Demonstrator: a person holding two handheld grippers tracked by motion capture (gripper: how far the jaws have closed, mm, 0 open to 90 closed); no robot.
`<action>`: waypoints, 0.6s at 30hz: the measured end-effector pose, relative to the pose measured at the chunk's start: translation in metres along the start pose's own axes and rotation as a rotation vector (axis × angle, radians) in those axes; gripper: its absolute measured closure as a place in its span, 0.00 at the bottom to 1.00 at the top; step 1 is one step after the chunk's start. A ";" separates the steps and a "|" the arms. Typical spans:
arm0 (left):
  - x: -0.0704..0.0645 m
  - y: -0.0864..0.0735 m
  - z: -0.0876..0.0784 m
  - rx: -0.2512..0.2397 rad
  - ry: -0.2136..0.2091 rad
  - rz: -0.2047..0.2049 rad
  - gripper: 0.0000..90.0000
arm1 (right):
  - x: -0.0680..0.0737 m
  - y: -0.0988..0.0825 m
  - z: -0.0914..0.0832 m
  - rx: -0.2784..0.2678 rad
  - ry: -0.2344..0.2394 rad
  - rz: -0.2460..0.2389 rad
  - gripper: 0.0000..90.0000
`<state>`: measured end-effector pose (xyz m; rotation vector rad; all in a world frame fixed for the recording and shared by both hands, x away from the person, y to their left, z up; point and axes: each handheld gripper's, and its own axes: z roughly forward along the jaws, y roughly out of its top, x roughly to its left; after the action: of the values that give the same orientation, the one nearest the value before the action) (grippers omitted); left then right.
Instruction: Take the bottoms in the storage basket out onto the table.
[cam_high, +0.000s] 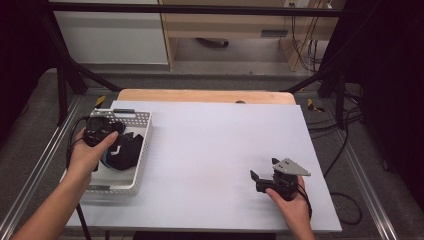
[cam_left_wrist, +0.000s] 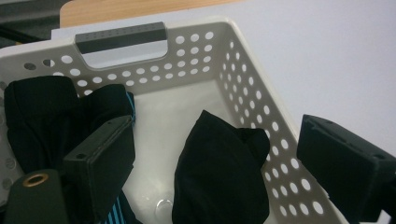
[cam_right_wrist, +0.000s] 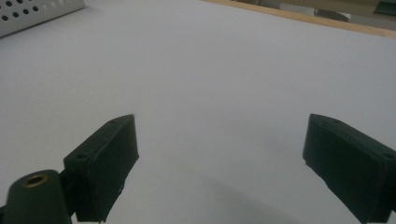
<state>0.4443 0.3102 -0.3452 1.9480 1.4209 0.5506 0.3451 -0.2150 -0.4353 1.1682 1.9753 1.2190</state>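
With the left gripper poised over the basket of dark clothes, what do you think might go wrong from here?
The left gripper is open astride the basket wall, one jaw outside, so closing may clamp plastic, not the black cloth bundle. The bundles lie close together; two could lift at once. The light basket may tip or slide.

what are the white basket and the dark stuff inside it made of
The basket looks like moulded plastic, off-white with a slight sheen: its thin walls carry even rows of round holes, and its handle has a grey grip strip. The dark bundles look like soft matte black fabric, folded and creased; one shows a blue striped edge. They may be socks or similar knitwear, though that is uncertain.
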 end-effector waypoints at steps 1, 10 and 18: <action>0.000 -0.001 0.001 0.010 0.007 -0.006 0.13 | 0.000 0.000 0.000 0.000 -0.001 0.001 0.12; 0.008 -0.010 0.009 0.098 0.032 -0.015 0.14 | 0.004 0.001 0.003 0.008 0.006 -0.012 0.12; 0.024 -0.021 0.012 0.125 0.071 -0.043 0.16 | 0.003 0.001 0.003 0.009 0.002 -0.014 0.12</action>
<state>0.4457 0.3336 -0.3693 2.0074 1.5714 0.5267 0.3461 -0.2110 -0.4360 1.1562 1.9895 1.2052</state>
